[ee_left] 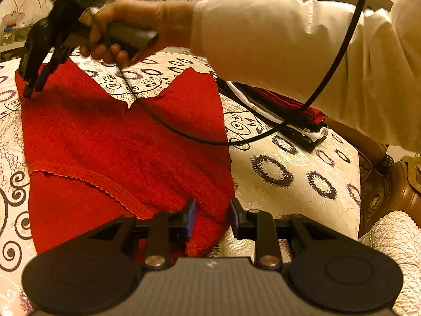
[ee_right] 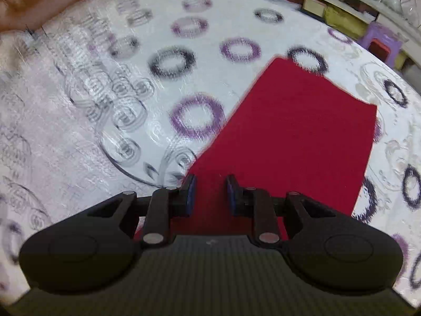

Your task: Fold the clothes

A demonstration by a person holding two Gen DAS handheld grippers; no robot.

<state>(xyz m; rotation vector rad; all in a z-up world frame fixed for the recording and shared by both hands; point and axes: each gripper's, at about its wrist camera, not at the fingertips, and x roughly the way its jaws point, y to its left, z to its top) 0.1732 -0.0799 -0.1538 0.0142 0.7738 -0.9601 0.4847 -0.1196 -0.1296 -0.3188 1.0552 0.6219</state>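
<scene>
A red knit garment [ee_left: 126,142] lies folded on the patterned bedspread [ee_left: 289,192], with a scalloped hem crossing its near part. My left gripper [ee_left: 213,217] is low over the garment's near right corner. Its jaws stand apart, with red cloth lying between and under them. A hand [ee_left: 126,23] in a cream sleeve holds my right gripper [ee_left: 33,89], whose tips point down onto the garment's far left corner. In the right wrist view my right gripper [ee_right: 210,193] shows its pads apart over a corner of the red garment [ee_right: 297,131], which lies flat beneath them.
A stack of folded dark, white and red clothes [ee_left: 289,115] sits on the bed's right side. A black cable [ee_left: 200,138] drapes across the garment. Brown leather boots [ee_left: 394,192] stand beyond the right edge. Shelves and a purple stool [ee_right: 381,39] are behind the bed.
</scene>
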